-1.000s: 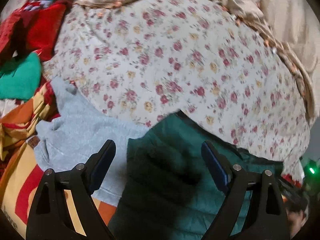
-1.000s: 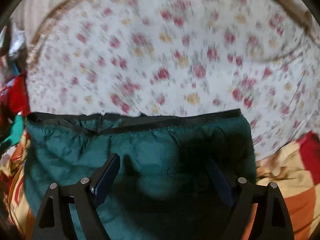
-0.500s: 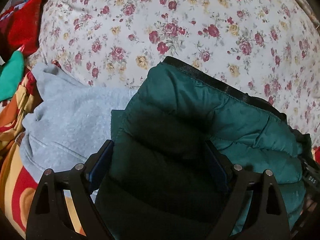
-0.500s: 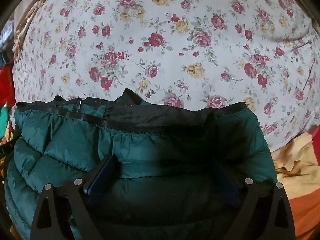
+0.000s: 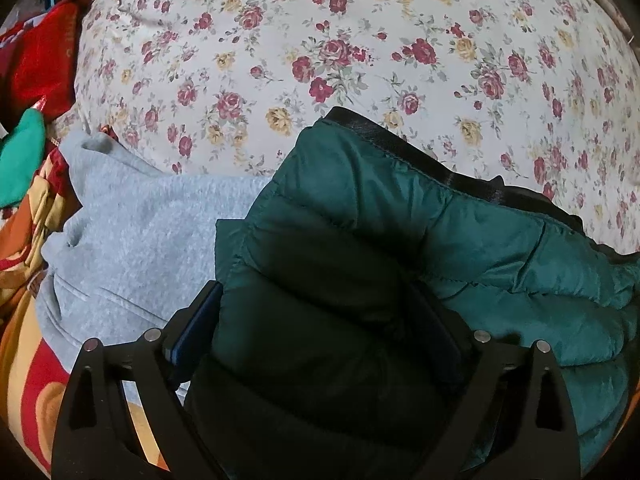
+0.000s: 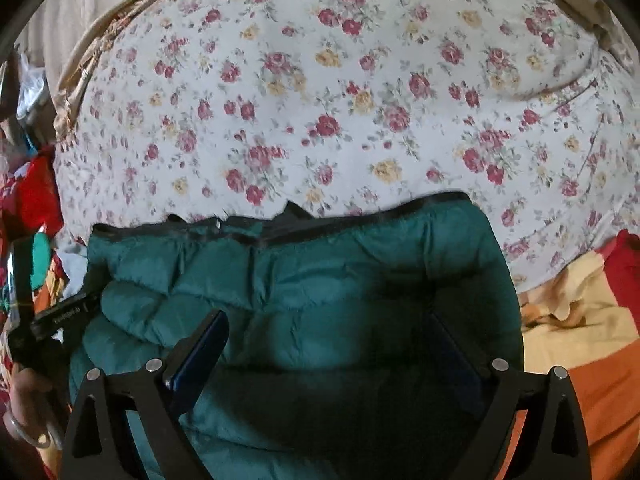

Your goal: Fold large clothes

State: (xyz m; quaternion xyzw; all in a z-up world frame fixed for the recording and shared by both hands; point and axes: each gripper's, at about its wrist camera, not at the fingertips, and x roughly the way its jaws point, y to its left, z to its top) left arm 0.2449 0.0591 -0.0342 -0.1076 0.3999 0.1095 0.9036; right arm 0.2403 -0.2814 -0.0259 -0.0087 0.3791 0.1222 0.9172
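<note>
The green puffer jacket (image 5: 460, 248) sits bunched between the spread fingers of both the left gripper (image 5: 320, 328) and right gripper (image 6: 332, 348); whether either actually pinches it cannot be told, and its slick padding could slide free.

green puffer jacket (image 5: 400, 240) cut off at bottom edge, right tongs (image 6: 328, 352) far finger shadowed (barely discernible), floral sheet (image 6: 320, 100) slightly blurred

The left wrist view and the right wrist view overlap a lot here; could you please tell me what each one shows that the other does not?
Only the left wrist view shows the grey sweatshirt lying beside the green puffer jacket. Only the right wrist view shows the yellow cloth at the right, plus the person's hand holding the other gripper. Both show the jacket against the floral sheet, with each gripper's fingers spread wide around the jacket's padding.
</note>
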